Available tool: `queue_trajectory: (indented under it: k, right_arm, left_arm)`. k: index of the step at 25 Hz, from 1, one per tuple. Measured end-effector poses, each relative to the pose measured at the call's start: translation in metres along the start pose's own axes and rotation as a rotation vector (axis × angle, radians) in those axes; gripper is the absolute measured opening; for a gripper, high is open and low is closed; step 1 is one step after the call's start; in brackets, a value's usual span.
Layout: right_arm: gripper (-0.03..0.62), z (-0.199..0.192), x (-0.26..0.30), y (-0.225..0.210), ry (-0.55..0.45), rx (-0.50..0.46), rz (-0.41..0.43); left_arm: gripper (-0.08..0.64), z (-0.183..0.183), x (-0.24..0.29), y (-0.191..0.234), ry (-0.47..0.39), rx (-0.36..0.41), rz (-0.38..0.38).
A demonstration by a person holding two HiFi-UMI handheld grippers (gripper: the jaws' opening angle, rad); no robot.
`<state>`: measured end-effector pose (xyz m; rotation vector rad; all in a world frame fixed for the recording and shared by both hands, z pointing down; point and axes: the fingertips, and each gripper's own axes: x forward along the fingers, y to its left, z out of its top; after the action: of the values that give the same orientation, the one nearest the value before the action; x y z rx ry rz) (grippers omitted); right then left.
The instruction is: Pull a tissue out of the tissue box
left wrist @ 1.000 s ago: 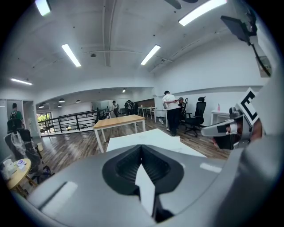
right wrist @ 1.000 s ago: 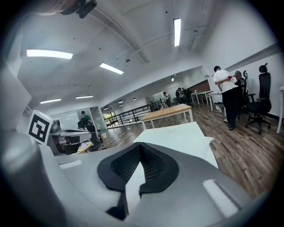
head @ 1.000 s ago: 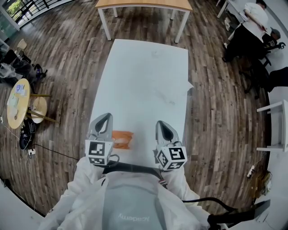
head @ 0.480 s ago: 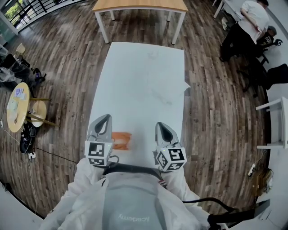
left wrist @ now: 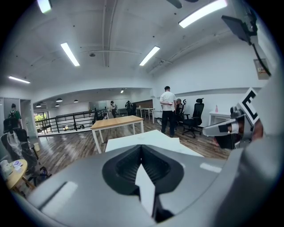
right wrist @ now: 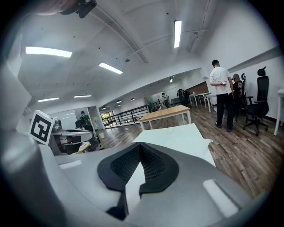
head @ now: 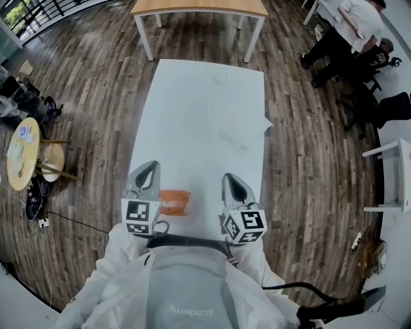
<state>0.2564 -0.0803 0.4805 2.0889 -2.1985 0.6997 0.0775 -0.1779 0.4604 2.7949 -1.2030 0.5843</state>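
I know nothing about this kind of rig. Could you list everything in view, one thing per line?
white table: one, white, centre
tissue box: one, orange, near end of the white table, between the grippers, nearer the left one
wooden table: one, light wood top, white legs, beyond the white table
round table: one, yellow, far left
people: at least two, upper right
floor: dark wood planks, all around
left gripper: one, grey, jaws together, empty
right gripper: one, grey, jaws together, empty
sleeves: white, bottom
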Motion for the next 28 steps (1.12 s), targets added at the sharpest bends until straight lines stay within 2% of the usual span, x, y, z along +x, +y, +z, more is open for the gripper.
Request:
queue_trajectory:
  k: [18, 28]
  right_arm:
    - [0.002, -0.002, 0.012, 0.045, 0.035, -0.049, -0.02]
    - [0.003, -0.012, 0.013, 0.062, 0.067, -0.058, -0.048]
  left_arm:
    - [0.0, -0.022, -0.012, 0.038, 0.0, -0.056, -0.045]
    - [0.0, -0.024, -0.017, 0.033, -0.008, -0.071, -0.106]
